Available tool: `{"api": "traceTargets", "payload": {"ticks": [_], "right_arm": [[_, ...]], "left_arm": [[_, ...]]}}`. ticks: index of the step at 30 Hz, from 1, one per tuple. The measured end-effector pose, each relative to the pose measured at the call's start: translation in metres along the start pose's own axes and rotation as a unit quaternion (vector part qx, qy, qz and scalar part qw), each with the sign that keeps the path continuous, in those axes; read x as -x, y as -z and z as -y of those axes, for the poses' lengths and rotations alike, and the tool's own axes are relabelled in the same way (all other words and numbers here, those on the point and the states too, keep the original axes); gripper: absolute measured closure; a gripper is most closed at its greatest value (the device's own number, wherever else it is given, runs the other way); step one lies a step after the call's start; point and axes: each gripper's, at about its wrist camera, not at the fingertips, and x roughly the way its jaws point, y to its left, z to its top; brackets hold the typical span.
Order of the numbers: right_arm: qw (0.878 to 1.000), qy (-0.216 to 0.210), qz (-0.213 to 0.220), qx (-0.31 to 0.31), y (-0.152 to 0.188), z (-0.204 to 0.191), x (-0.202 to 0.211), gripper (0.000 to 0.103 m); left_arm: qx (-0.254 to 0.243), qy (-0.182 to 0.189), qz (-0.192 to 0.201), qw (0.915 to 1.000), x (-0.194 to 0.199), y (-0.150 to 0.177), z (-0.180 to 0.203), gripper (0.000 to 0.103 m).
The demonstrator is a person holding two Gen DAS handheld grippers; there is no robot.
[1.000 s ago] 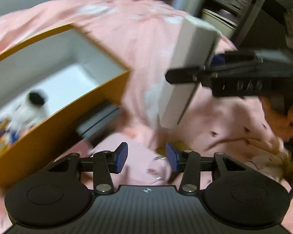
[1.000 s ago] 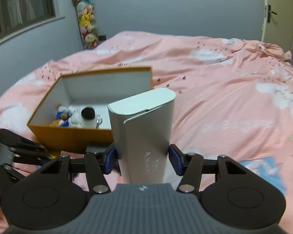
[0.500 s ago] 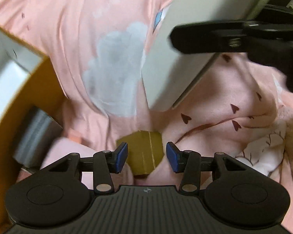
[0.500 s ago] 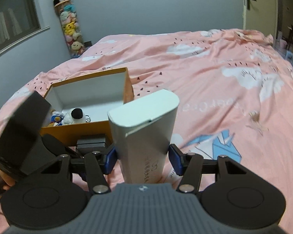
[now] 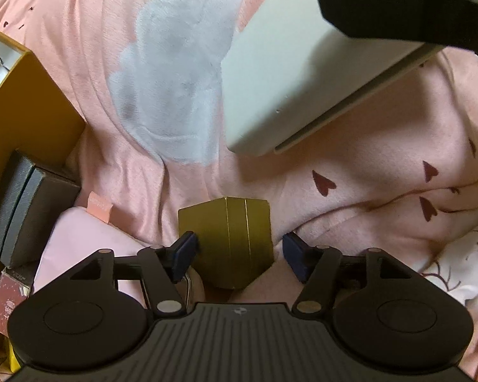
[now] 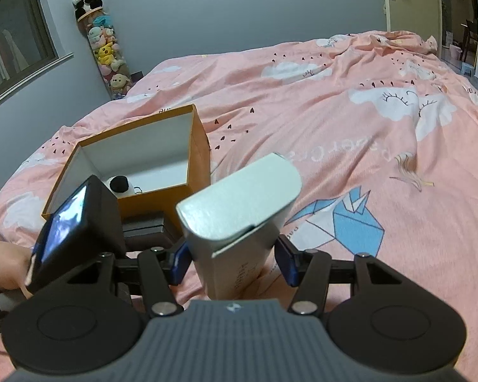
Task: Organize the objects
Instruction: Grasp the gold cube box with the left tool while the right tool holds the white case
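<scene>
A small gold box (image 5: 229, 238) lies on the pink duvet, between the fingers of my left gripper (image 5: 240, 254), which points steeply down. Its jaws are opening: the left pad sits at the box's edge and the right pad stands clear of it. My right gripper (image 6: 233, 262) is shut on a tall white carton (image 6: 239, 203), which tilts to the right. The same white carton (image 5: 302, 73) hangs above the gold box in the left wrist view. The open orange box (image 6: 197, 159) with a white inside holds a small plush toy (image 6: 119, 184).
A dark grey box (image 5: 25, 203) rests against the orange box's wall (image 5: 25, 102), with a pale pink pouch (image 5: 89, 238) and a pink carton (image 5: 9, 299) beside it. A person's hand (image 6: 3, 264) holds the left gripper's body (image 6: 76, 222). The wide pink duvet (image 6: 334, 127) stretches to the right.
My left gripper has swung down from the orange box to the gold box and widened its jaws around it. The right gripper has rolled, so the white carton now leans right.
</scene>
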Motion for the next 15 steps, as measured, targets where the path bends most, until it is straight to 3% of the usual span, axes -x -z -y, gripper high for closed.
{"api": "traceTargets", "payload": {"ticks": [5, 11, 15], "right_arm": [[1.0, -0.001, 0.001, -0.003, 0.001, 0.001, 0.0, 0.046], [1.0, -0.001, 0.002, -0.004, 0.0, 0.002, 0.0, 0.046], [1.0, -0.002, 0.004, -0.003, 0.001, 0.002, -0.001, 0.046]], "left_arm": [[0.002, -0.013, 0.002, 0.9999, -0.011, -0.001, -0.002, 0.026], [0.016, -0.023, 0.021, 0.9994, -0.013, 0.002, -0.005, 0.032], [0.04, -0.035, 0.057, 0.9969, -0.005, 0.012, -0.007, 0.041]]}}
